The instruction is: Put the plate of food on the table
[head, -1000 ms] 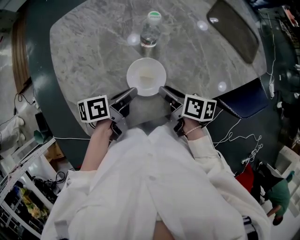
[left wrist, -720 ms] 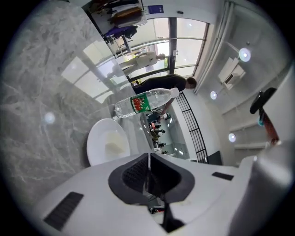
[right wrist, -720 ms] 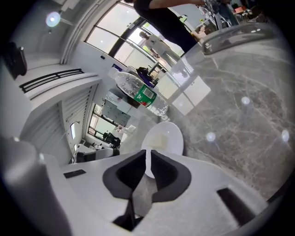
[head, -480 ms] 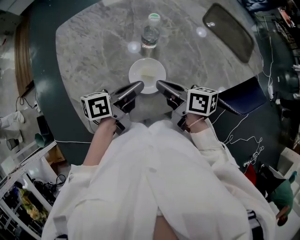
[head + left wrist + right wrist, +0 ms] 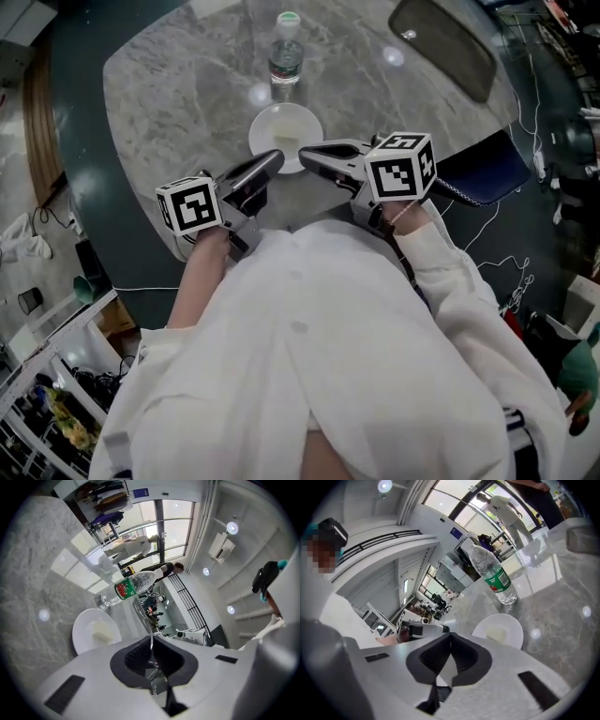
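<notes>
A white plate with a pale piece of food rests on the grey marble table, near its front edge. It also shows in the left gripper view, plate, and in the right gripper view, plate. My left gripper hangs just short of the plate's near rim, jaws shut and empty. My right gripper is raised beside it, tip over the plate's near edge, jaws shut on nothing. Neither gripper touches the plate. In their own views, the left gripper and the right gripper each show pads pressed together.
A clear water bottle with a green label stands just beyond the plate. A dark oval object lies at the table's far right. A dark blue chair sits by the table's right edge, with cables on the floor around it.
Both grippers have drawn back from the plate's sides and risen, their tips now close together. The right gripper's jaws have shut. The plate stays on the table.
</notes>
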A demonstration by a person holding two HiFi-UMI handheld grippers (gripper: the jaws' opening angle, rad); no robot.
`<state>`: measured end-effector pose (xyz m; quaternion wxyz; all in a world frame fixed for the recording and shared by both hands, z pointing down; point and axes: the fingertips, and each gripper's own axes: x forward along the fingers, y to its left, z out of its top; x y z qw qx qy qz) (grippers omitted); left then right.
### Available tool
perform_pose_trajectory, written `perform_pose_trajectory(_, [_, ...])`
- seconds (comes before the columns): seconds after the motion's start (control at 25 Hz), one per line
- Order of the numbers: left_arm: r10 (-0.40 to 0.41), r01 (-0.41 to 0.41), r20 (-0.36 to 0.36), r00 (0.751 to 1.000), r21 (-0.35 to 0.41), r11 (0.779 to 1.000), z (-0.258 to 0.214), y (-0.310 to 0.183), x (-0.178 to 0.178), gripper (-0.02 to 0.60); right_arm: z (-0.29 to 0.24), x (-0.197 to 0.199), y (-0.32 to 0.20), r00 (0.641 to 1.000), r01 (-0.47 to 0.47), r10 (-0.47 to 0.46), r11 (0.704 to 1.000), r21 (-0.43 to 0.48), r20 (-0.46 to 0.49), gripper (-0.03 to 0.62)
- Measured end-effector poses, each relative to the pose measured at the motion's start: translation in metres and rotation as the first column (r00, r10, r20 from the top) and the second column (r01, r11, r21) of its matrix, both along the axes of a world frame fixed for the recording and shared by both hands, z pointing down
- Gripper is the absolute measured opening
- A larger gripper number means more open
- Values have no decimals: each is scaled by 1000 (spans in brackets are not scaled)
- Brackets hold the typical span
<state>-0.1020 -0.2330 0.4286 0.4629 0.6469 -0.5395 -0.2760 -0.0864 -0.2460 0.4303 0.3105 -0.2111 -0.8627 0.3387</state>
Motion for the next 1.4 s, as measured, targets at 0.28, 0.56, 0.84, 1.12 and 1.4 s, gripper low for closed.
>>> perform_pose_trajectory(0.28, [-2,1,-14,1000,-13,1000,2,1,3,25,5,14,16,991,133,-132,989,61,-27,3])
perform_pose_trajectory(0.56, [32,-32,-29,999,-9,999,4,-2,10,23,11,19,20,977,212,-208,971,114,-45,3])
perform_pose_trajectory(0.84, [43,-43,-2,999,-27,999,8,1,17,23,4,19,16,983,184,-184,974,130,-10,2])
perform_pose_trajectory(1.12, [37,-37,12,999,-36,999,8,2,24,24,4,21,14,998,68,-68,988,138,-6,2])
perform_pose_trajectory(1.4, [44,-40,76,996,-58,998,12,-1,20,23,5,17,0,993,-115,112,988,99,34,2])
